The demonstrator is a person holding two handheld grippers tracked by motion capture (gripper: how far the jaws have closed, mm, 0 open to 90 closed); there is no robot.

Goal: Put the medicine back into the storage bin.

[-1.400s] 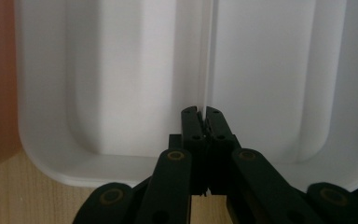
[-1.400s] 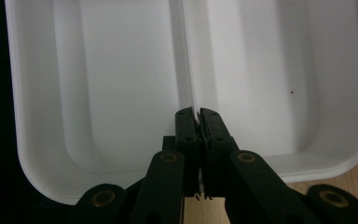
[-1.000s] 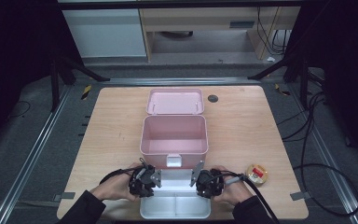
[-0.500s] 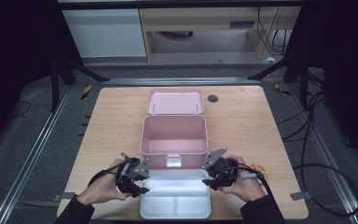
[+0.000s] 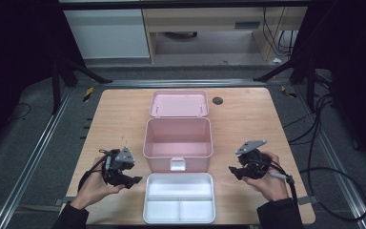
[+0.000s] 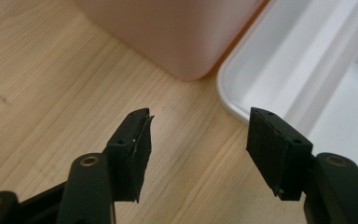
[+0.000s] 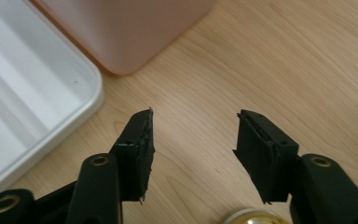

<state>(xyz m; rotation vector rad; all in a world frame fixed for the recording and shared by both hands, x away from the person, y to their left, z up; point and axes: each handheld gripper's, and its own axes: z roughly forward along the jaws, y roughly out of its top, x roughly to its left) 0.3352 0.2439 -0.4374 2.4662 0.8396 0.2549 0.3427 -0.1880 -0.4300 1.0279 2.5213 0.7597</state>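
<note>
Whereas both had gripped the white tray [image 5: 179,198] earlier, the left hand-held gripper [image 5: 132,181] and right hand-held gripper [image 5: 233,171] had drawn outward, jaws just opened wide, empty.

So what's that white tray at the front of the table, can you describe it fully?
The white tray is a shallow, rounded-corner rectangle that looks like smooth plastic. Low ridges split it into one long compartment at the back and two smaller ones in front, all empty. It lies flat on the wooden table near the front edge, just in front of the open pink box; whether they touch is unclear. Nothing grips it.
</note>
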